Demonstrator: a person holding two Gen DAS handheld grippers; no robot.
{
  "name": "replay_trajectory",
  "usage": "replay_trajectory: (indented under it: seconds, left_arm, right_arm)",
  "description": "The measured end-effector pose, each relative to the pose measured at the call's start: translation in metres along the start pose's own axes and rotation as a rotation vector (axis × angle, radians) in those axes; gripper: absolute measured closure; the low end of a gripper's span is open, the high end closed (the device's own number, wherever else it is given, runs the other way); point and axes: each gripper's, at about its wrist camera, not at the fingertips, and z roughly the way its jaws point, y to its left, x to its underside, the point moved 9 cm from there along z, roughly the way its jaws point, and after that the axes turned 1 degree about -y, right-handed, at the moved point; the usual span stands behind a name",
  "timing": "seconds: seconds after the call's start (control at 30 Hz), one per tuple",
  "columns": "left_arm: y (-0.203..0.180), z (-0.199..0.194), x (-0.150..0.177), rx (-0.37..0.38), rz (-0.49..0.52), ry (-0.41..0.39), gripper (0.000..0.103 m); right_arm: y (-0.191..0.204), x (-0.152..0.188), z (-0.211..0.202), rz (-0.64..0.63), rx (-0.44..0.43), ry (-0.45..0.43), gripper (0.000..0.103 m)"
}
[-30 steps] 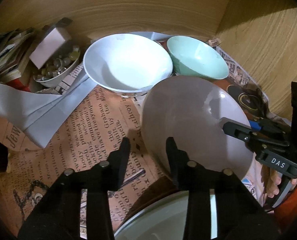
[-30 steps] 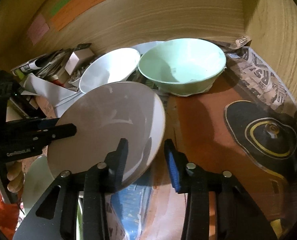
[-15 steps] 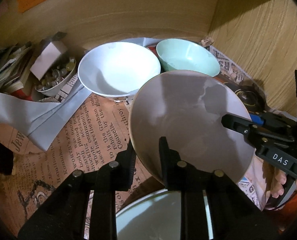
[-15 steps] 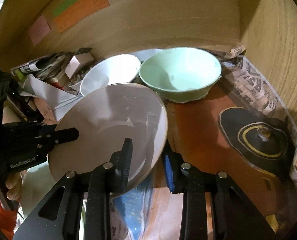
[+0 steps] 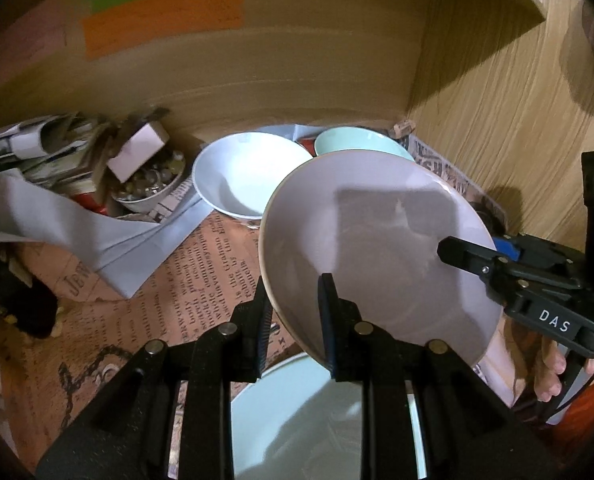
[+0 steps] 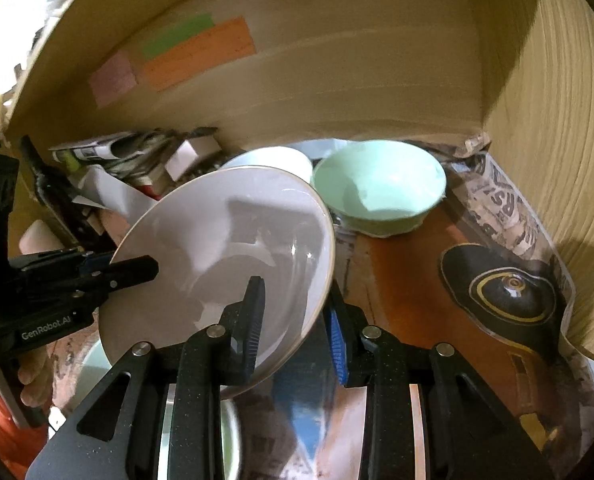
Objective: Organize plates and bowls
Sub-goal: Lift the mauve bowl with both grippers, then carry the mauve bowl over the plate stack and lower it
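Observation:
A pale grey plate (image 5: 377, 240) is held tilted in the air between both grippers; it also shows in the right wrist view (image 6: 225, 248). My left gripper (image 5: 293, 312) is shut on its left rim. My right gripper (image 6: 293, 320) is shut on its right rim, and shows in the left wrist view (image 5: 453, 250). A white bowl (image 5: 241, 172) and a mint green bowl (image 6: 381, 184) sit on the newspaper-lined shelf behind it. A pale green dish (image 5: 297, 420) lies below the plate.
A small bowl of trinkets (image 5: 153, 188), a white box and stacked papers crowd the back left. Grey folded paper (image 5: 97, 232) lies on the newspaper. Wooden walls close the back and right side (image 6: 557, 120). A black and gold print (image 6: 505, 292) marks the liner.
The plate has been lifted and tilted up, both grippers closing on its rims and rising with it. More of the back wall with coloured notes shows now.

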Motion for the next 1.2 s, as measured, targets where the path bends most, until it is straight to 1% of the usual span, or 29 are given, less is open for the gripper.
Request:
replay_trajectory:
  seconds: [0.23, 0.47, 0.77, 1.2]
  left_arm:
    - [0.012, -0.036, 0.008, -0.023, -0.026, -0.057, 0.081]
    - [0.030, -0.075, 0.017, -0.066, -0.061, -0.121, 0.081]
    - [0.055, -0.104, 0.044, -0.112, -0.106, -0.150, 0.081]
    - [0.099, -0.137, 0.083, -0.164, -0.187, -0.170, 0.081]
  right_arm:
    - [0.026, -0.001, -0.011, -0.034, -0.043, -0.028, 0.076]
    - [0.057, 0.003, -0.017, -0.068, -0.097, -0.038, 0.076]
    - [0.096, 0.010, -0.019, -0.107, -0.156, -0.043, 0.076]
    - [0.151, 0.027, -0.007, -0.172, -0.216, -0.005, 0.076]
